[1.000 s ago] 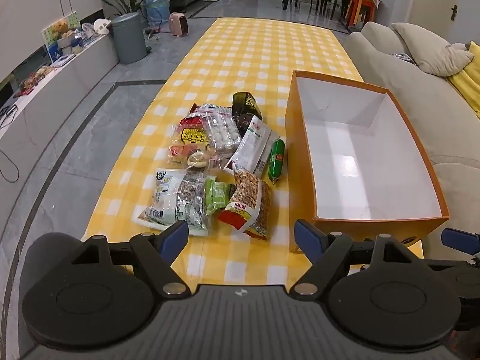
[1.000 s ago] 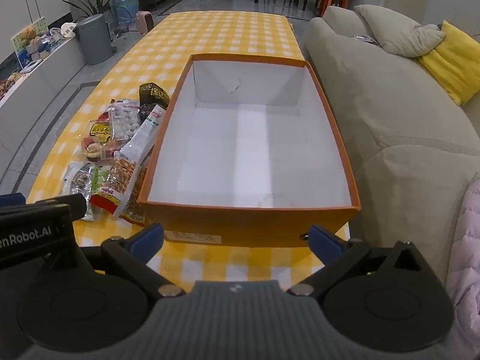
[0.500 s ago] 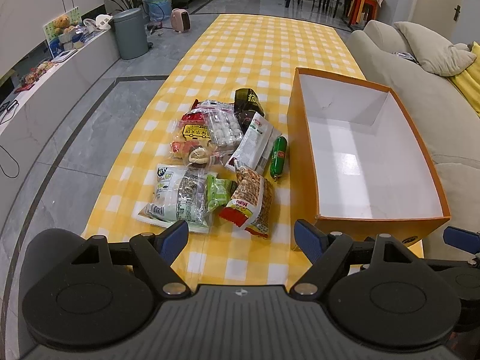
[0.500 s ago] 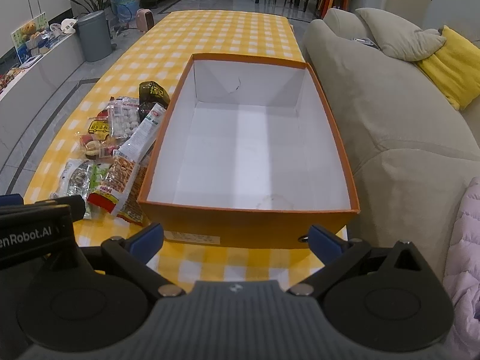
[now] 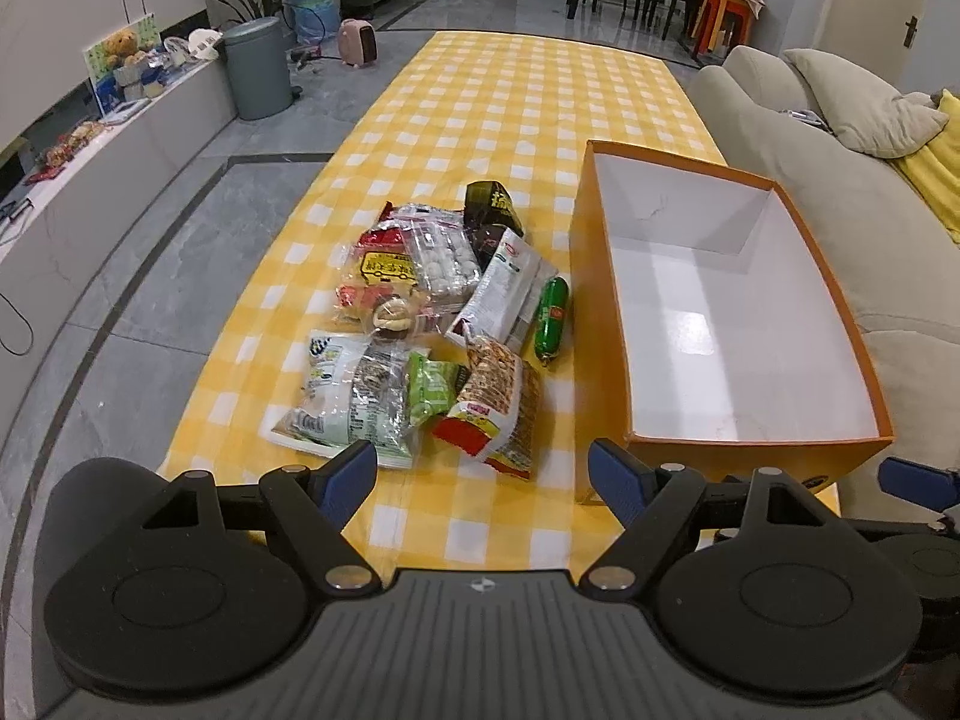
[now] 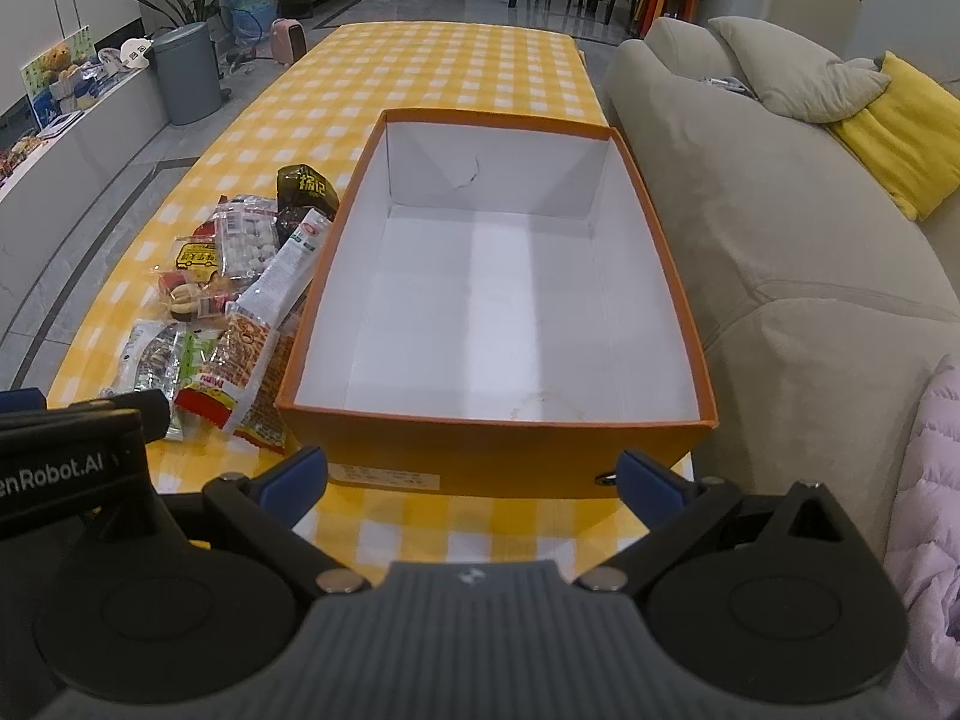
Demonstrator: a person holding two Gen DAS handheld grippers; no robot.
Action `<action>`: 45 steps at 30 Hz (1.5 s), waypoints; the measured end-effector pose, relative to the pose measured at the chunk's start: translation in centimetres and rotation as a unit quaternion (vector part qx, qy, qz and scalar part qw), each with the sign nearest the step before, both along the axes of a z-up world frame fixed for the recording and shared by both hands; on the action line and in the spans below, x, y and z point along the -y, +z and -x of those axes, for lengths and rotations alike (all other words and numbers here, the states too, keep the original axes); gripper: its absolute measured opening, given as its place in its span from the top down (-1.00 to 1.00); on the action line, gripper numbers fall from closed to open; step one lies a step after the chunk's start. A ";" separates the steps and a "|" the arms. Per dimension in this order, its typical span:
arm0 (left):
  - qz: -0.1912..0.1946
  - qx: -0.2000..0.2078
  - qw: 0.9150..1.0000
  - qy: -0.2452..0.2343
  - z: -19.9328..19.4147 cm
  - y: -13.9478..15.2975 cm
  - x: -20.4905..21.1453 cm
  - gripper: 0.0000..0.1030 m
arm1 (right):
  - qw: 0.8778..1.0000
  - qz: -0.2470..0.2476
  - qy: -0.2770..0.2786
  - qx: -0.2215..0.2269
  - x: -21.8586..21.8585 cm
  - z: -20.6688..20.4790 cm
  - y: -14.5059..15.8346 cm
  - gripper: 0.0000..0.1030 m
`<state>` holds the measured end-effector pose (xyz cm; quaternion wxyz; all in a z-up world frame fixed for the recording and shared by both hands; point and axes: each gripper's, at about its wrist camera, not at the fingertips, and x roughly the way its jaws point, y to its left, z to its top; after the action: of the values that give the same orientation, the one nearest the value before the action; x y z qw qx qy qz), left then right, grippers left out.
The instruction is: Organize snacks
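Observation:
A pile of snack packets (image 5: 432, 324) lies on the yellow checked tablecloth (image 5: 516, 96), left of an open orange box (image 5: 606, 360) with a white inside that holds nothing. A green sausage (image 5: 551, 319) lies between pile and box. A red and white nut packet (image 5: 495, 408) is nearest. My left gripper (image 5: 483, 477) is open and empty, above the table's near edge. My right gripper (image 6: 474, 480) is open and empty, in front of the box (image 6: 498, 450); the pile (image 6: 234, 294) shows at its left.
A beige sofa (image 6: 780, 228) with cushions runs along the table's right side. A grey bin (image 5: 258, 69) and a low white cabinet (image 5: 90, 180) stand on the floor at left. The far half of the table is bare cloth.
Both views have pulled back and risen slightly, so the pile and the box sit a little farther off. Nothing on the table has moved.

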<state>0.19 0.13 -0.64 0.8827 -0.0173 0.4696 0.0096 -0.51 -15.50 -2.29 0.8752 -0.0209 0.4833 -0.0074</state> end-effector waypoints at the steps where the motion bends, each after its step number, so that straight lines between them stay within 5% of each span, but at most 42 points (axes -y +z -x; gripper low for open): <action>1: 0.000 0.002 1.000 -0.001 0.0 0.1 0.0 -0.83 | 1.000 -0.001 0.000 0.000 0.0 0.0 0.0 -0.94; 45: 0.004 0.007 1.000 -0.004 0.0 -0.3 -0.5 -0.83 | 1.000 0.011 -0.004 -0.007 -0.5 0.0 -0.1 -0.94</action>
<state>0.21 0.61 -0.92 0.8860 -0.0188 0.4632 0.0046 -0.49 -14.96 -2.40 0.8713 -0.0285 0.4897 -0.0161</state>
